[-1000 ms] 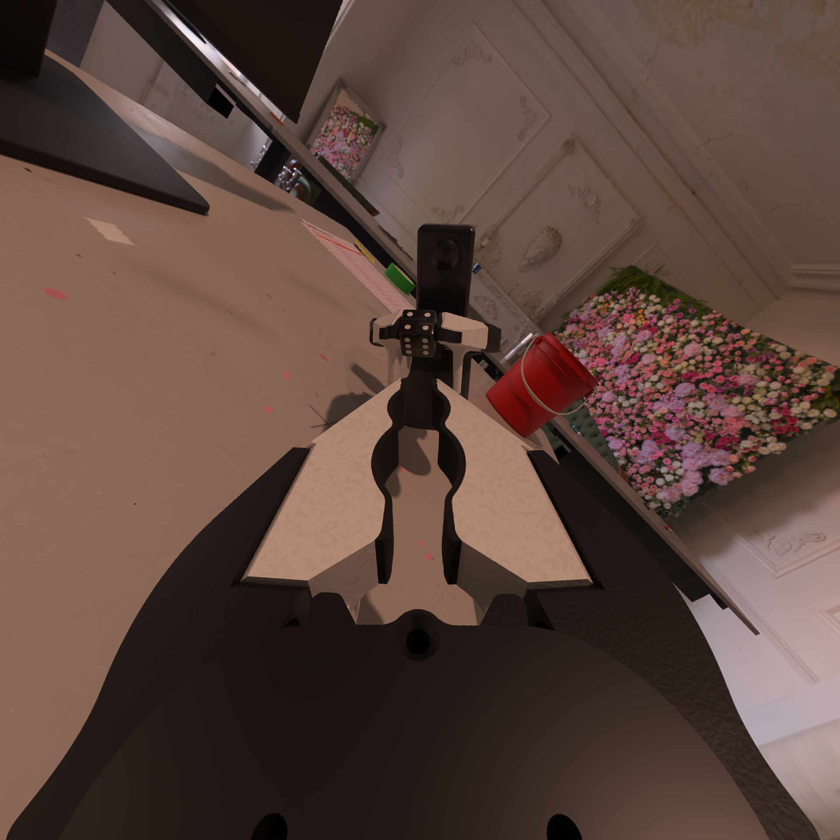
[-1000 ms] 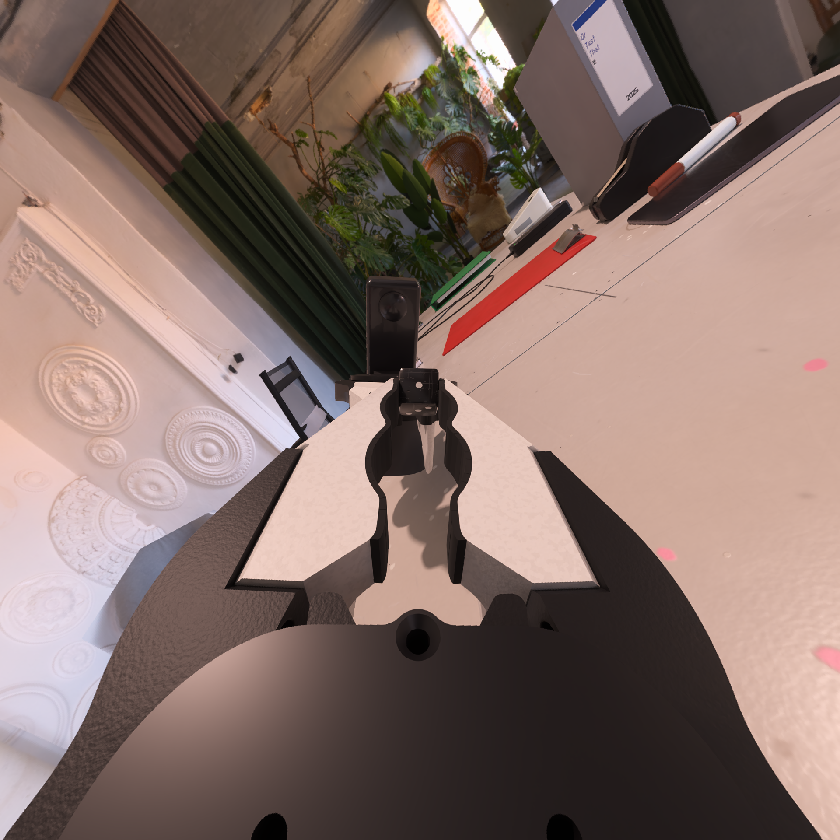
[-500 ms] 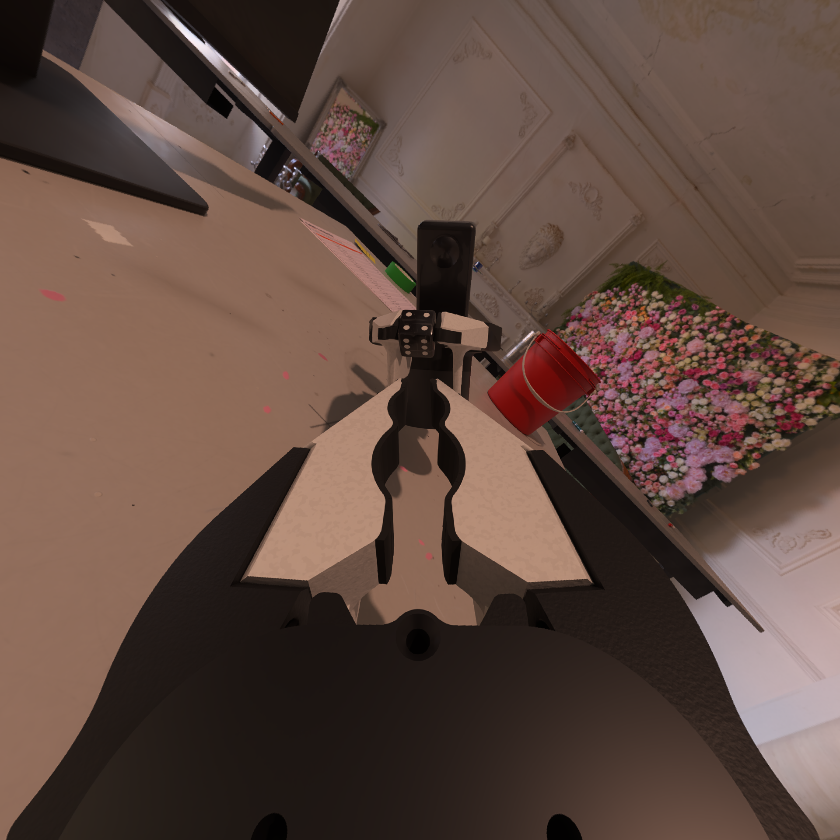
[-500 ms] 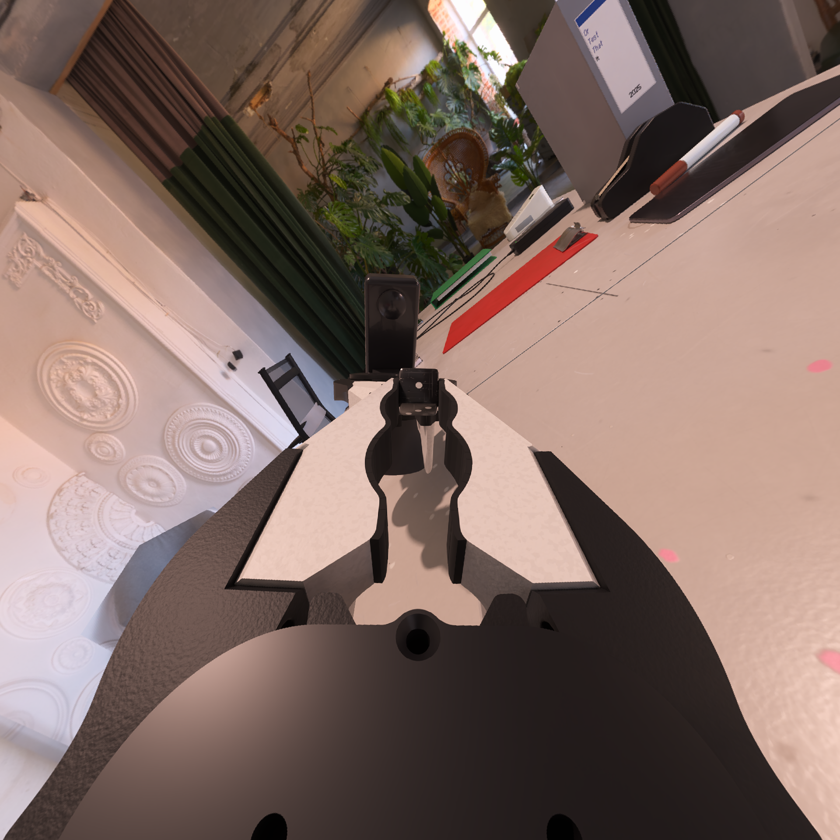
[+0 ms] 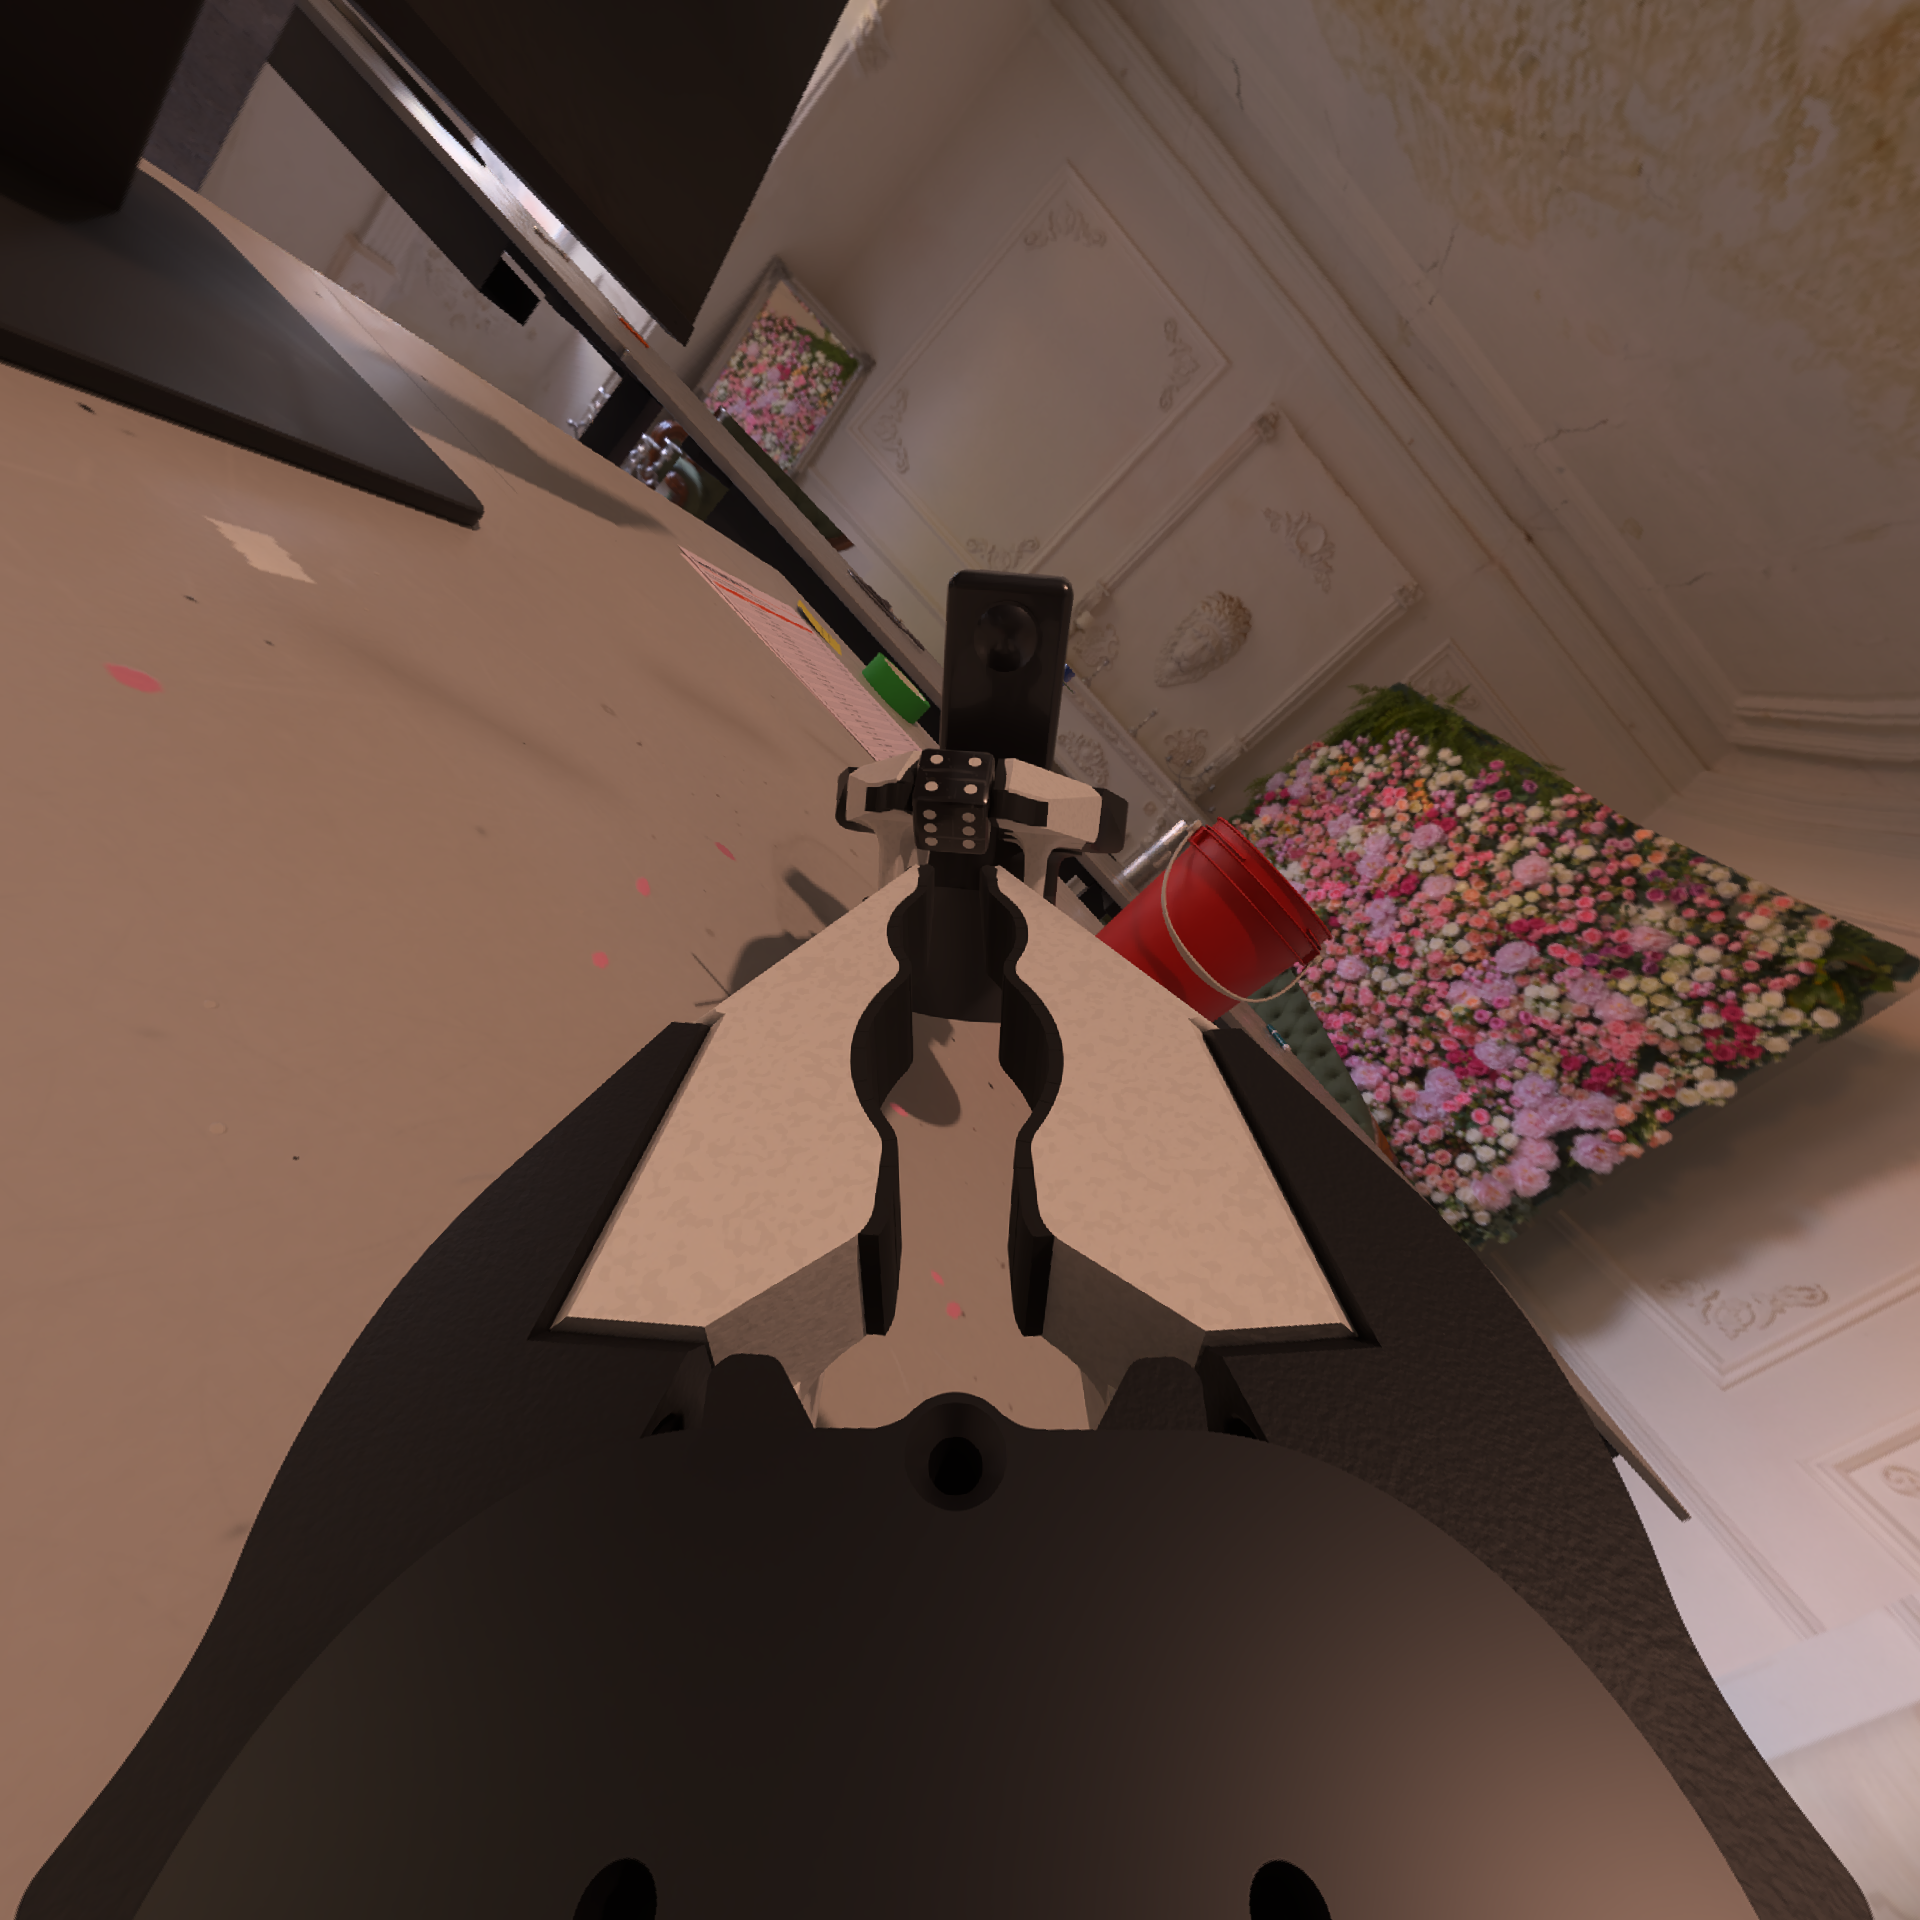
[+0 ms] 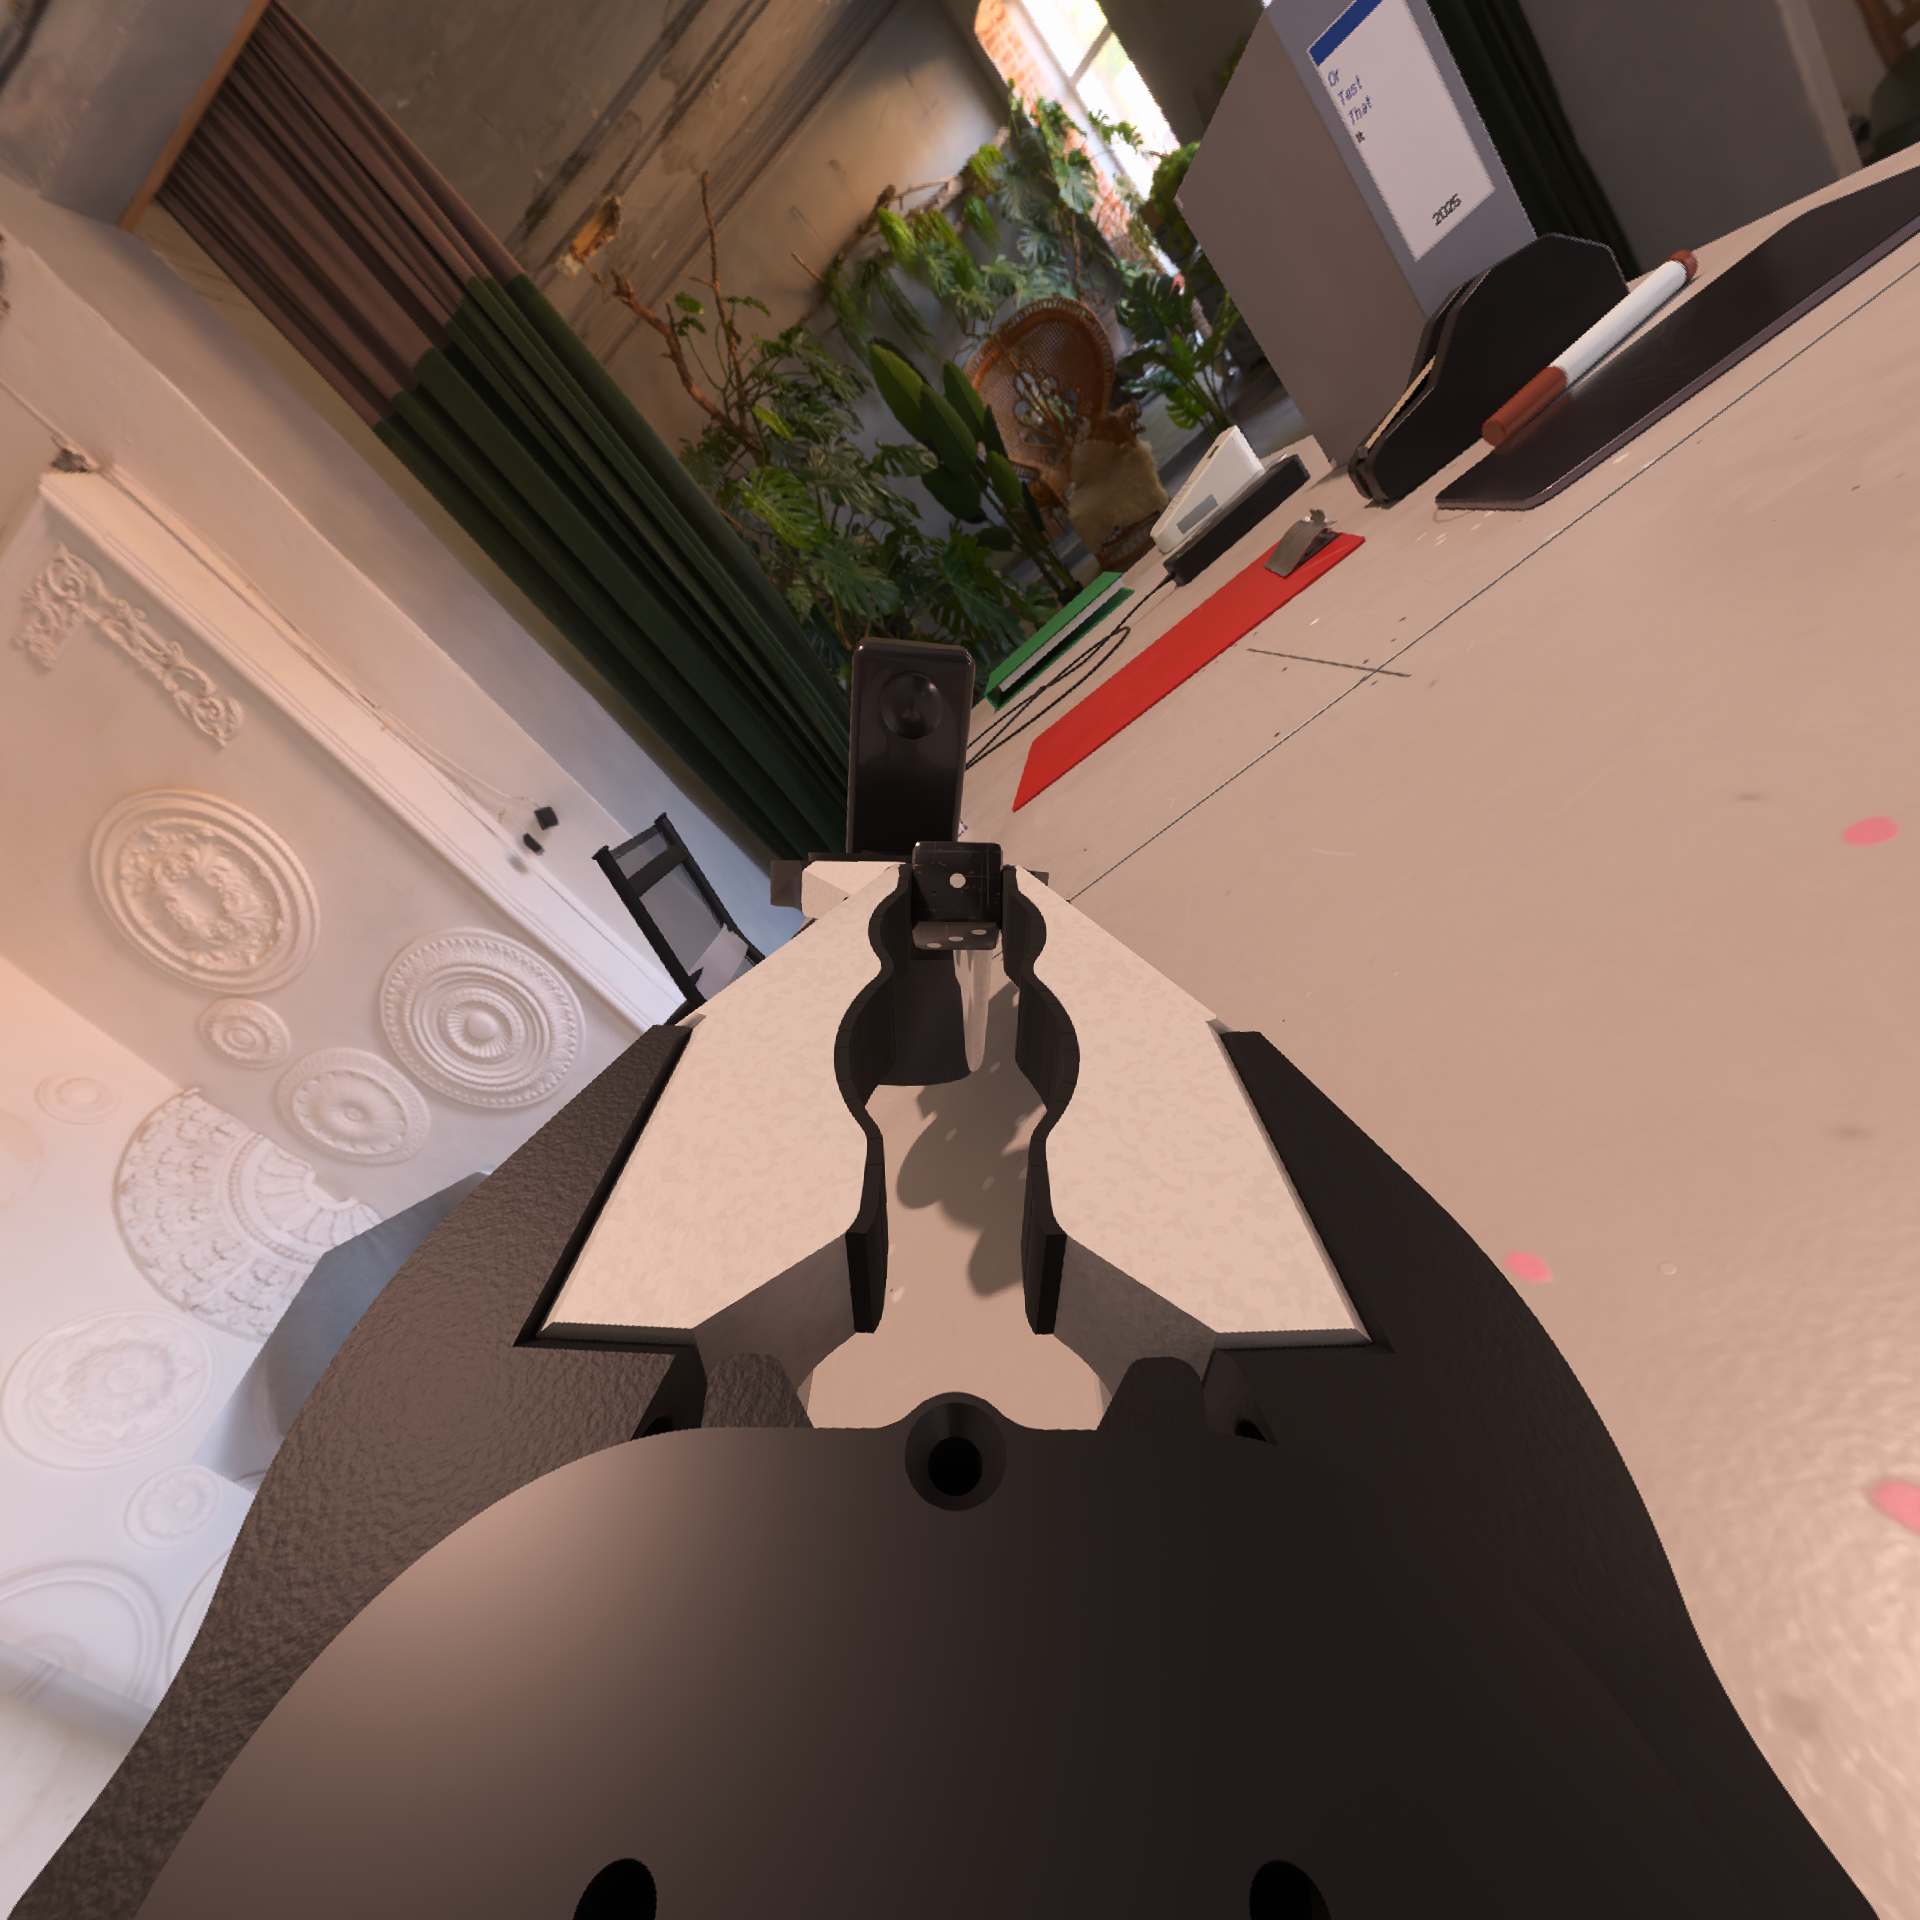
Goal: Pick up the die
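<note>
Motion has nearly stopped: right gripper (image 6: 956,906) stays clamped on the black die (image 6: 957,881) above the surface (image 6: 1455,935), left gripper (image 5: 954,896) facing it slightly parted and empty, so pickup seems done.

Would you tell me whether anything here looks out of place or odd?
One thing: the die sits clamped at the right gripper's fingertips while the left gripper points at it nose to nose, tips nearly touching it. Whether both pinch it is unclear. The red bucket stands upright; nothing looks spilled.
</note>
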You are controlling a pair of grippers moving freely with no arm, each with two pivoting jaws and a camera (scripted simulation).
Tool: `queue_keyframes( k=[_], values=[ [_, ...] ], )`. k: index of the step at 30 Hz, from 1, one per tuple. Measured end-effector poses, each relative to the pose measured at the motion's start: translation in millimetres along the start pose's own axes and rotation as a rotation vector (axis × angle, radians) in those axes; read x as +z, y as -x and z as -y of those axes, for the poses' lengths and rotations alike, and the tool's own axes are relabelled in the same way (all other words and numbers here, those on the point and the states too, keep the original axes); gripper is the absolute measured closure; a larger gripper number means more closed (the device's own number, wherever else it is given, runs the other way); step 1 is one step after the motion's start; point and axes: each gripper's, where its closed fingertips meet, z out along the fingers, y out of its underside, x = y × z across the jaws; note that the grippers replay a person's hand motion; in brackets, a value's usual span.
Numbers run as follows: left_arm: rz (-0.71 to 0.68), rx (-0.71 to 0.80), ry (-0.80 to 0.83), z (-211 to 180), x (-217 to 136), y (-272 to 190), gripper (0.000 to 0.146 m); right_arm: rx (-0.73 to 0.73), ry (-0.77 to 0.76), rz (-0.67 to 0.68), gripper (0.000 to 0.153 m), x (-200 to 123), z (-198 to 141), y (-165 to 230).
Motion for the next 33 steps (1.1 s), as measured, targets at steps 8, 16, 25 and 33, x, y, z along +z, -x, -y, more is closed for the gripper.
queue_keyframes(
  k=[8,16,25,33],
  values=[
    [-0.004,0.018,-0.005,0.8,-0.5,-1.6,0.138,0.004,-0.004,0.008,0.136,0.7,0.0,1.5],
    [-0.04,0.022,-0.003,0.0,-2.7,-5.6,0.137,0.014,-0.01,0.02,0.136,3.7,-0.5,5.6],
    [-0.042,0.042,0.029,-2.8,-2.7,-6.4,0.138,0.067,0.016,0.034,0.136,4.1,-2.8,7.4],
    [-0.056,0.022,0.011,-1.2,-2.2,-6.3,0.138,0.055,0.006,0.023,0.136,3.8,-1.0,7.3]
  ],
)
